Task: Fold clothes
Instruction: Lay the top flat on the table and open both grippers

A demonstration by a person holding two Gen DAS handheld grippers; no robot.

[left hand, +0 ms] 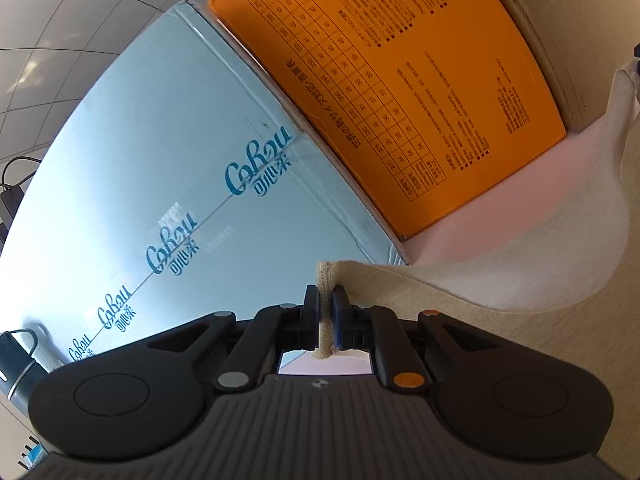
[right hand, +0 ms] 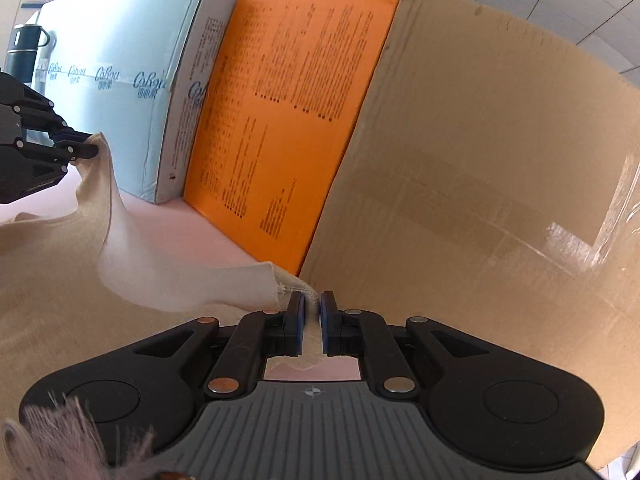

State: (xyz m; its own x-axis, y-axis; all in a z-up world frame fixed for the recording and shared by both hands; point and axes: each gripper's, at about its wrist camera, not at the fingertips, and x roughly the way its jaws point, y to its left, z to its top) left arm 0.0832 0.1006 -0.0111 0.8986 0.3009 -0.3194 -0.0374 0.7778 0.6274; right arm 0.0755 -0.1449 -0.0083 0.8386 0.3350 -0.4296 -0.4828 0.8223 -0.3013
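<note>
Left gripper (left hand: 326,312), right gripper (right hand: 313,316) each pinch beige garment (right hand: 168,280) hem; lower garment out of frame.

Dark flask (left hand: 18,364): lower left, cut by frame edge | orange box (left hand: 400,80) print: too small to read | beige garment (left hand: 500,280): runs off right edge, lower part hidden behind left gripper (left hand: 326,312) | fuzzy pinkish object (right hand: 60,436): lower left corner, blurred, unidentifiable | brown carton (right hand: 500,160): cropped right.

Beige garment (right hand: 168,280), lifted, sagging between corners
</note>
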